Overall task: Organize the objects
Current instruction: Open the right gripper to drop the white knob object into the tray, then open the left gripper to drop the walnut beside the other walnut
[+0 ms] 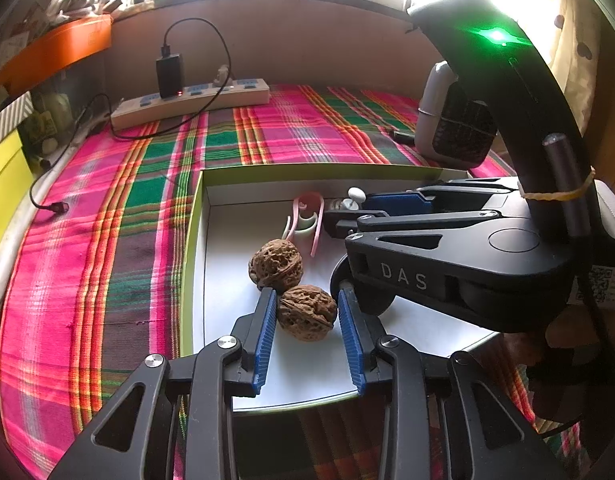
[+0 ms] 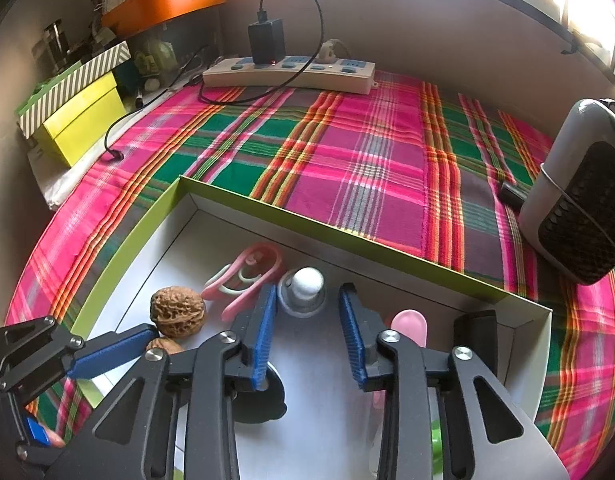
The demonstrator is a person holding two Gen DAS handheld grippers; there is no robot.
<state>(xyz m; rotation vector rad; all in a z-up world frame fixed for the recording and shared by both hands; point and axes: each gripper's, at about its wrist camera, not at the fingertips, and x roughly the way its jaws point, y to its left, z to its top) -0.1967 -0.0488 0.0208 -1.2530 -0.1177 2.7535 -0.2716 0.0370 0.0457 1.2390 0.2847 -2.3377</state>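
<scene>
A white-lined box with a green rim lies on the plaid cloth. Two walnuts rest on its floor. The far walnut lies free. The near walnut sits between the blue pads of my left gripper, whose jaws stand open beside it. My right gripper is open too. A small white-capped bottle stands just past its fingertips. A pink clip lies beside the bottle.
Also in the box are a black disc, a pink piece and a black block. A power strip with a charger lies at the back. A white and black device stands right, and a yellow box left.
</scene>
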